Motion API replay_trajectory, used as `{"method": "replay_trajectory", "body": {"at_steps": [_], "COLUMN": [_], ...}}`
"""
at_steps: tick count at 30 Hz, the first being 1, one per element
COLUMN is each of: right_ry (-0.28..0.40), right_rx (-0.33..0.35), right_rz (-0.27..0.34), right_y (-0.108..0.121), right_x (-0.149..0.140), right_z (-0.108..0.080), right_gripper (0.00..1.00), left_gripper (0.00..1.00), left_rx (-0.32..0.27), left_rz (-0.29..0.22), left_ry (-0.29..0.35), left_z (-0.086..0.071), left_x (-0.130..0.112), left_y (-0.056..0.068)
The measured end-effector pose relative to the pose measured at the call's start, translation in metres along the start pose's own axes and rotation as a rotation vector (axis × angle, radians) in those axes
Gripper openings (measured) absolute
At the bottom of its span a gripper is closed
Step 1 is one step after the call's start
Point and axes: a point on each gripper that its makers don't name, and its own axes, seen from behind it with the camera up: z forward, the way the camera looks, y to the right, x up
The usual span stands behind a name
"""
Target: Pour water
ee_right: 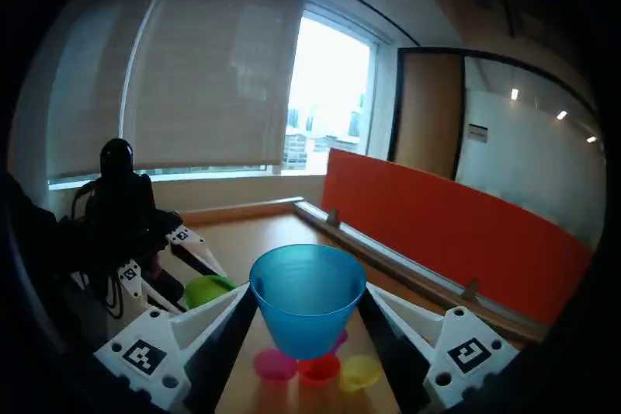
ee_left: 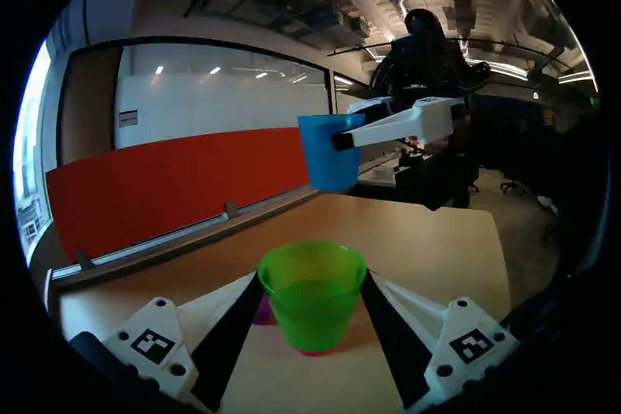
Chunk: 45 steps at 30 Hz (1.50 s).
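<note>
My left gripper (ee_left: 312, 293) was closed down to cup width, both fingers pressed on the sides of the green cup (ee_left: 312, 297). It held the cup upright over the counter (ee_left: 435, 243), in from the edge that carried the orange divider (ee_left: 178, 181). I thought I saw a liquid line inside it but could not be sure. My right gripper (ee_right: 308, 313) was likewise clamped on the blue cup (ee_right: 308, 297), upright and raised, well apart from the green one. Whether it held water I could not tell. Below the blue cup, on the counter, stood a pink cup (ee_right: 275, 363), a red cup (ee_right: 320, 367) and a yellow cup (ee_right: 361, 371), all small.

What worried me was that both cups hung in the air, so a pour needed one rim brought right over the other. Tipped from that far apart, the water would land on the counter or in the small ones. The thin plastic walls could also buckle or slide between the fingers as a cup tilted, and a hasty tilt would overshoot the mouth.
</note>
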Motion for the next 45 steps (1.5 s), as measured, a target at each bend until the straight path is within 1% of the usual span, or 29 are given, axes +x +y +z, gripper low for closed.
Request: {"method": "replay_trajectory", "body": {"at_steps": [5,11,17,27,35,45], "right_ry": [-0.028,-0.043,-0.064,-0.102,-0.145,-0.215], "right_rx": [0.006,0.006,0.009,0.033,0.055,0.075], "right_rz": [-0.002,0.001,-0.003,0.008,-0.011,-0.033], "right_y": [0.0,0.003,0.006,0.007,0.008,0.01], "right_x": [-0.015,-0.026,-0.04,-0.072,-0.098,-0.138], "right_z": [-0.006,-0.014,-0.018,-0.019,-0.015,-0.01], "right_gripper": [0.9,0.9,0.9,0.9,0.9,0.9], "left_gripper": [0.87,0.87,0.87,0.87,0.87,0.87], "left_rx": [0.0,0.0,-0.01,-0.021,-0.027,-0.043], "left_rz": [0.005,-0.001,0.008,0.03,0.038,0.059], "left_ry": [-0.033,-0.066,-0.11,-0.181,-0.226,-0.303], "left_z": [0.0,0.003,0.007,0.015,0.019,0.022], "left_x": [-0.007,-0.015,-0.027,-0.047,-0.063,-0.089], "left_y": [-0.001,-0.007,-0.005,-0.005,-0.007,-0.009]}}
